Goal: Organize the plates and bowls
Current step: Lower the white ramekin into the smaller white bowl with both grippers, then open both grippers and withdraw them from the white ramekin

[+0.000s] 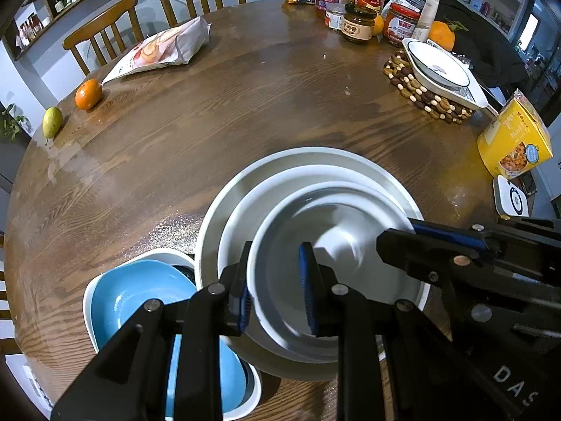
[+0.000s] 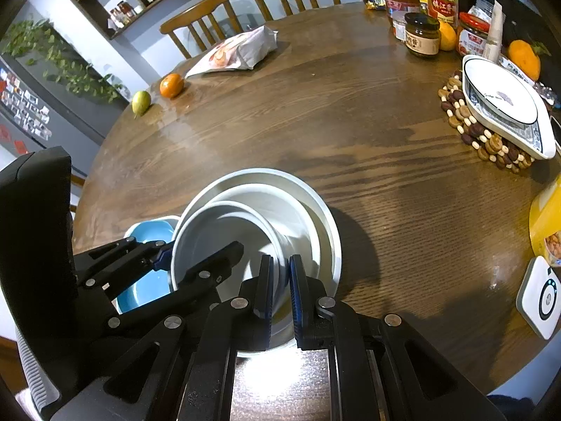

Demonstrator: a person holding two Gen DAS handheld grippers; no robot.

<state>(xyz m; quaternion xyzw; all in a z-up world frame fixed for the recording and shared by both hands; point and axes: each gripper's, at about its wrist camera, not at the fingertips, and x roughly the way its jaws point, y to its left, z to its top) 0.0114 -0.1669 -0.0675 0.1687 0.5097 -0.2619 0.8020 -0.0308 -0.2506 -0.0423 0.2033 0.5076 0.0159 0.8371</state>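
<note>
so both tongs, left (image 1: 277,291) and right (image 2: 280,287), are clamped on opposite rims of the small bowl (image 1: 336,245), it sits dead between them

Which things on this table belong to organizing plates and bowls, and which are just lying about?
Job:
- stacked white bowls
- blue bowl
- patterned dish on beaded trivet

Lying about:
- orange
- green fruit
- snack bag
- jars
- yellow box
</note>
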